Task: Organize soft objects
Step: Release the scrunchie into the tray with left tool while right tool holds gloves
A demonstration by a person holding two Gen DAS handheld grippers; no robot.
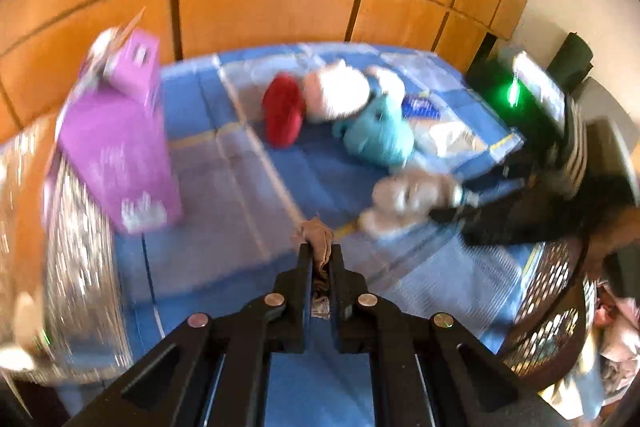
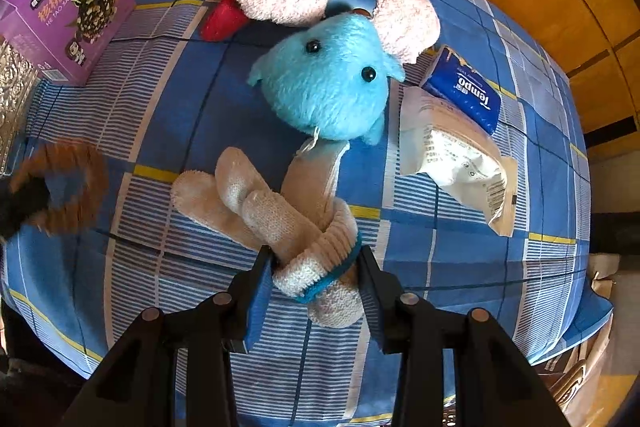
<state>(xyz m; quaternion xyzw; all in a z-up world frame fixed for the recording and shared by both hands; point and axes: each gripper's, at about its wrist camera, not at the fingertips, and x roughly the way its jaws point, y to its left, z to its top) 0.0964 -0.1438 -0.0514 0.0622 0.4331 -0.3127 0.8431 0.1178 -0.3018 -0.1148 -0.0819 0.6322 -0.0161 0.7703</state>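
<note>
A blue plaid bed (image 2: 160, 99) holds a blue plush (image 2: 328, 87); just below it, the right gripper (image 2: 316, 263) clamps beige socks (image 2: 280, 211), while the left gripper (image 1: 320, 259) pinches brown cloth (image 1: 316, 235).

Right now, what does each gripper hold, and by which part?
Left gripper: a brown stocking, pinched at its bunched end. Right gripper: beige socks, at the cuff.

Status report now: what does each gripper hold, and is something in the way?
Left gripper shut on brown cloth. Right gripper around beige sock bundle, jaws touching it. Blue plush lies close ahead on the bed.
</note>
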